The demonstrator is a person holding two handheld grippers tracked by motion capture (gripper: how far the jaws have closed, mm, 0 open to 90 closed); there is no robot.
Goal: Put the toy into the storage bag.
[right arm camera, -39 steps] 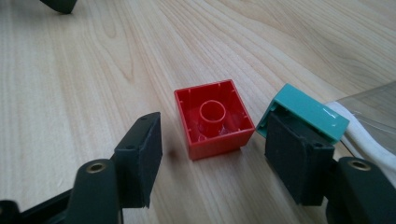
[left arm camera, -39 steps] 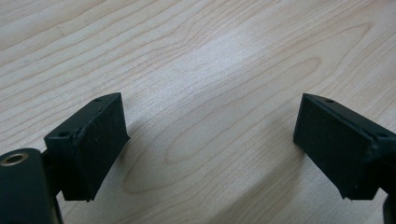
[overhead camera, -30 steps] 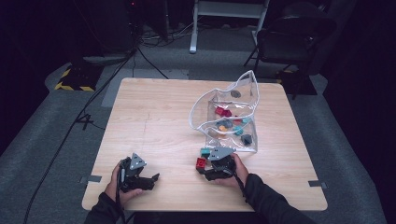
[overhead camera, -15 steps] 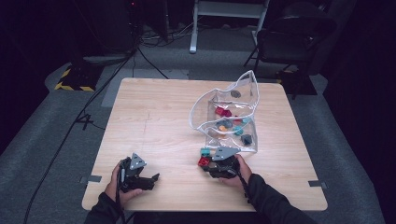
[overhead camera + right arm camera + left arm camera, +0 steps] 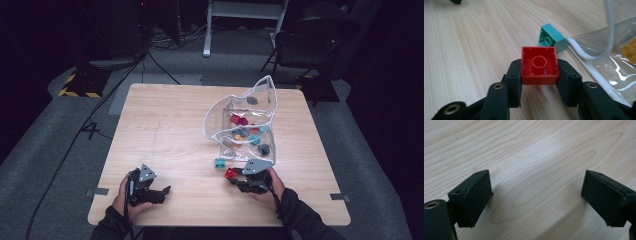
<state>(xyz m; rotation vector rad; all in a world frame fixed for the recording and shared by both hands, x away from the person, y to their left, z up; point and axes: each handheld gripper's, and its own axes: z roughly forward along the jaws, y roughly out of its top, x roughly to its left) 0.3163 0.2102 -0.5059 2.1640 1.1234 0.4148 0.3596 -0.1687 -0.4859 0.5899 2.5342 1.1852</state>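
My right gripper is shut on a red brick, whose hollow underside faces the camera; its jaws have just been closing on that brick. From above, the red brick and right gripper sit near the table's front, just below a clear plastic bag. A teal brick lies on its side against the bag's white rim, a little beyond the red one; from above this teal brick is left of the bag's corner. My left gripper stands open over bare wood, at the front left.
The bag holds several small bricks, red, teal, orange and grey. The wooden table has wide free room at its left and middle. Dark floor, cables and a chair lie beyond the far edge.
My right gripper has closed on the red brick and carried it a little to the right, away from the teal brick. The left gripper has kept still.
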